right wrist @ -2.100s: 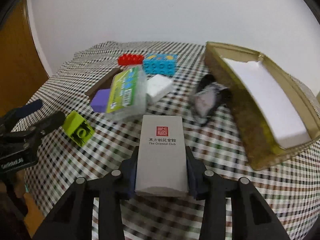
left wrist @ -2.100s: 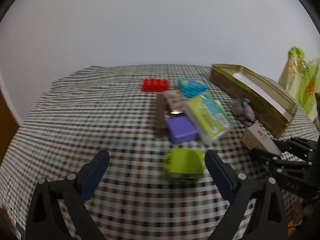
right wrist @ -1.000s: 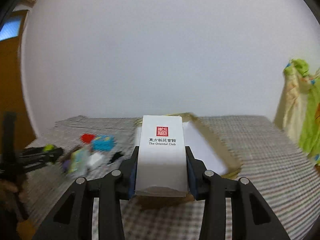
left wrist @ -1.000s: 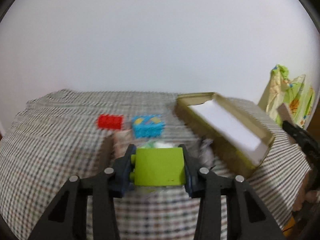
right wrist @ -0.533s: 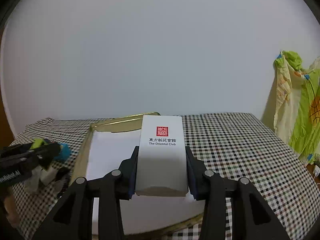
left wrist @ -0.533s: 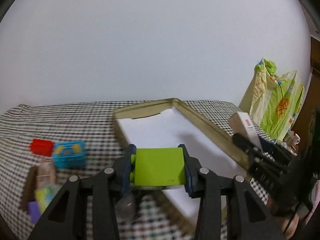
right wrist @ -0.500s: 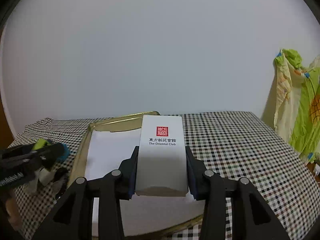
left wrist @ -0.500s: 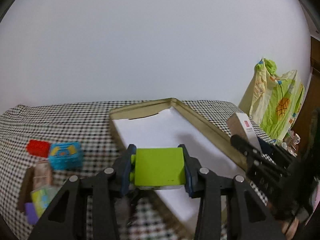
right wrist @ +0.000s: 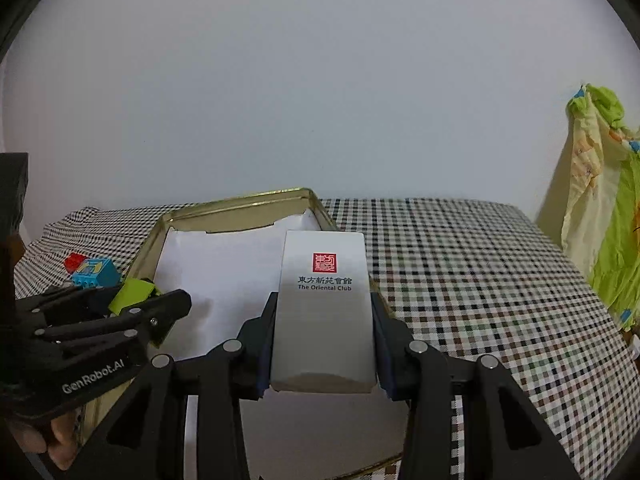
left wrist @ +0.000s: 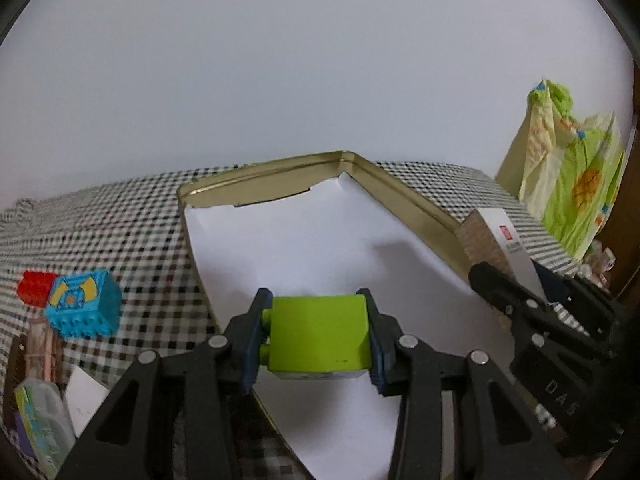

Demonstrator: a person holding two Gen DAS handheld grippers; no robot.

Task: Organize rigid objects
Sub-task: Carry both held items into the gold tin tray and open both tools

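- Far left of the left wrist view: the leftover pile, namely a red brick (left wrist: 34, 287), a blue brick (left wrist: 82, 304), a clear case (left wrist: 42, 420) and a white block (left wrist: 84, 404), sits on the checked worktop (left wrist: 120, 232). Two seconds ago it filled the middle of this view; now it is pushed to the lower left edge, so these pieces are still to be sorted.
- Centre of that view: the left tool (left wrist: 316, 334) is clamped on the green brick (left wrist: 318, 334), which two seconds ago lay loose on the cloth between spread jaws. It now hangs over the near left part of the tin (left wrist: 400, 188), above its white liner, not yet set down.
- Right of that view, and centre of the right wrist view: the right tool (right wrist: 324, 320) grips the white box (right wrist: 324, 308) by its long sides, upright. The box was at worktop level two seconds ago; it now hangs over the tin's right rim.
- Meaning: both pieces have been carried from the pile to the tin, which looks bare inside. Lowering and letting go seems the next step, with the tools close enough together to risk a bump.
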